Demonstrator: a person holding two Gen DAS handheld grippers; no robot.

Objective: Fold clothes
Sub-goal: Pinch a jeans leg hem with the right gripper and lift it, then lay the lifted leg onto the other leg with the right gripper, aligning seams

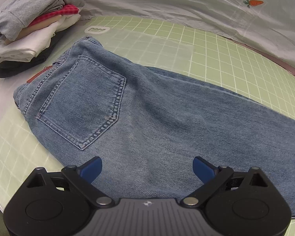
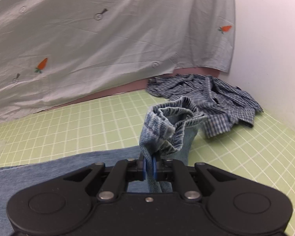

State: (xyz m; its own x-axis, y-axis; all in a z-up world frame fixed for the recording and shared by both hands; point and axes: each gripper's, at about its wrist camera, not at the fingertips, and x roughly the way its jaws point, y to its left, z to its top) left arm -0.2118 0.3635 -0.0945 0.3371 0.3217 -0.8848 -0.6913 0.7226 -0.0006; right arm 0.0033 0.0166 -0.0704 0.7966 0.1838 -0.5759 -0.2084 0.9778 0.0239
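Two tongs: right tongs (image 2: 149, 167) pinching one jeans (image 2: 165, 125) hem, left tongs (image 1: 147, 169) spread.

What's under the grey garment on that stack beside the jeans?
Under the grey garment: a red checked piece, white clothes, then a black one. Anything beneath the black one is hidden.

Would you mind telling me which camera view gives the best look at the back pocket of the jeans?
The left wrist view: the back pocket lies flat and fully visible on the jeans, stitching and all. The right wrist view shows no pocket, only the bunched leg hem pinched in the right tool and a strip of denim.
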